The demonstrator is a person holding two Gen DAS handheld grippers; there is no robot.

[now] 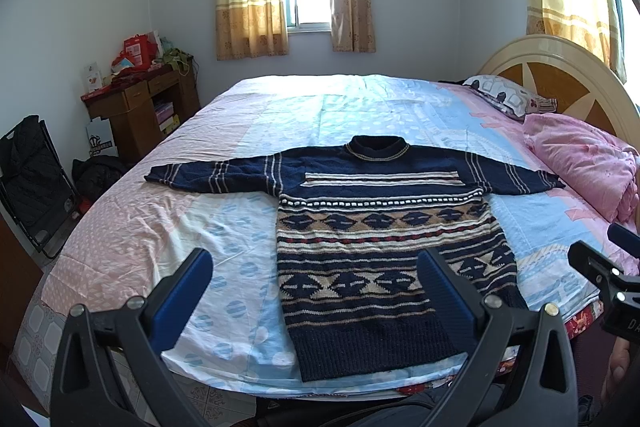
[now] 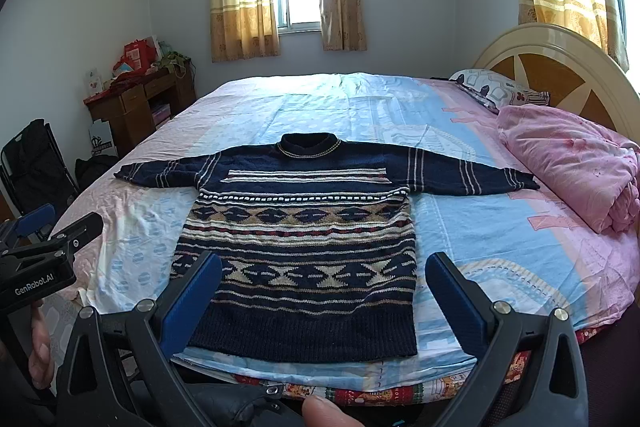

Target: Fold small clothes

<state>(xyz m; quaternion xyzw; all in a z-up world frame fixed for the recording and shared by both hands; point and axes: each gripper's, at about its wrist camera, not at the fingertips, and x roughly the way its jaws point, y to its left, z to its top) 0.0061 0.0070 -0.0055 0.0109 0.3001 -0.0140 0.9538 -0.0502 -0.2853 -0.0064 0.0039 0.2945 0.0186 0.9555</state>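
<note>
Sweater (image 2: 300,227) lies flat on the bed (image 2: 460,227), sleeves spread, while my left gripper (image 1: 316,279) and right gripper (image 2: 324,283) hover with fingers spread and empty; I judge the knit soft, floppy and thick, best pinched at a sleeve cuff.

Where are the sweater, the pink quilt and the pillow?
sweater (image 2: 296,239), right wrist view, patterned chest.
pink quilt (image 2: 572,163), right wrist view, folded top.
pillow (image 1: 508,95), left wrist view, patterned cover.
</note>
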